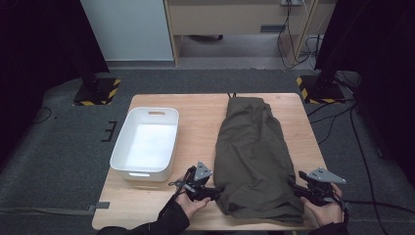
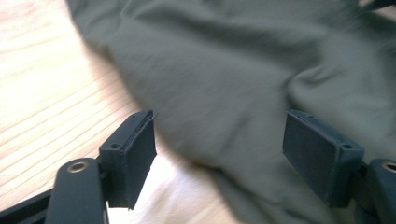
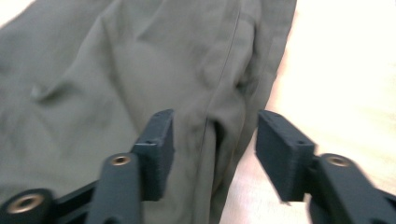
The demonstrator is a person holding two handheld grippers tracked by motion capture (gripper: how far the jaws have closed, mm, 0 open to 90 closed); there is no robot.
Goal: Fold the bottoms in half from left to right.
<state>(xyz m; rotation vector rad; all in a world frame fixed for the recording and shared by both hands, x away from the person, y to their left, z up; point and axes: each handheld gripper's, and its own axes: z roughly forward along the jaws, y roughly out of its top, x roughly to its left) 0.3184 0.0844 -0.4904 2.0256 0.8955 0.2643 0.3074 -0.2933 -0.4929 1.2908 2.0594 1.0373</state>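
Observation:
An olive-green garment lies folded lengthwise on the wooden table, running from the far edge to the near edge. My left gripper sits at the garment's near left corner. In the left gripper view its jaws stand apart over the cloth, pads not pressing on it. My right gripper is at the near right edge of the garment. In the right gripper view its jaws are apart with a seamed fold of the fabric between them, untouched by the pads.
A white plastic bin stands empty on the left part of the table. Two stand bases with yellow-black tape sit on the grey carpet beyond the table. Cables trail on the floor at the right.

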